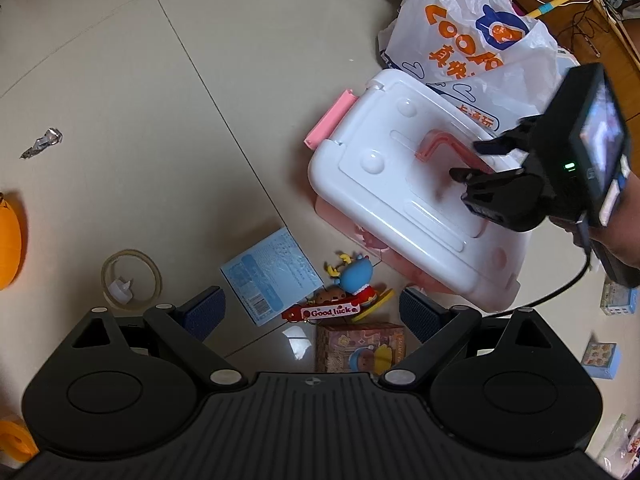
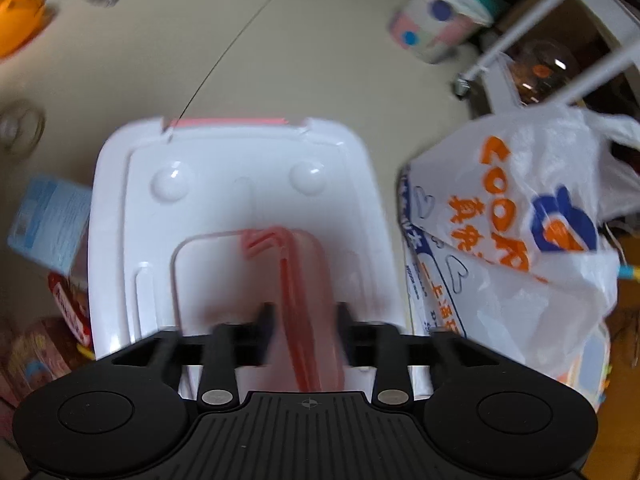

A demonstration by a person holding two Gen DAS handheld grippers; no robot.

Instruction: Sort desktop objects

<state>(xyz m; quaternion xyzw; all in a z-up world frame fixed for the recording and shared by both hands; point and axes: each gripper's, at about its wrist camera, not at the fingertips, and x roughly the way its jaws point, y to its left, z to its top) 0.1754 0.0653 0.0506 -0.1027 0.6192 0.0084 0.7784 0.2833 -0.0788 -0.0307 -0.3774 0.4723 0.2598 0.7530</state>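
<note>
I take the white plastic storage box (image 1: 404,200) as my landmark: it sits on the pale, glossy tiled floor (image 1: 160,100), its smooth moulded lid closed, with two round bumps, a translucent pink handle (image 1: 436,144) folded over the lid's middle and a pink latch (image 1: 330,120) at the far end; the lower body shows pink through the side, and I cannot tell what is inside. My right gripper (image 2: 306,320) is right over that lid, its black fingers spread to either side of the pink handle, the handle between them but the pads not pressing it. My left gripper (image 1: 312,312) hangs just short of the box's near corner, jaws wide apart with nothing in them, its blue ribbed pads (image 1: 204,312) clear of everything. Below it, just beside the box's near edge, lie a light blue printed carton (image 1: 268,276), a blue figurine (image 1: 356,280) on a yellow base, a red "Good luck" tag (image 1: 328,312) and a brown printed cardboard box (image 1: 360,344). Farther out from the box lie a clear tape roll (image 1: 132,280), a crumpled scrap of foil (image 1: 42,142) and an orange object (image 1: 10,240) at the frame's edge. Behind the box slumps a crinkled white plastic shopping bag (image 1: 468,40) with orange and blue print, touching the box's far side.
</note>
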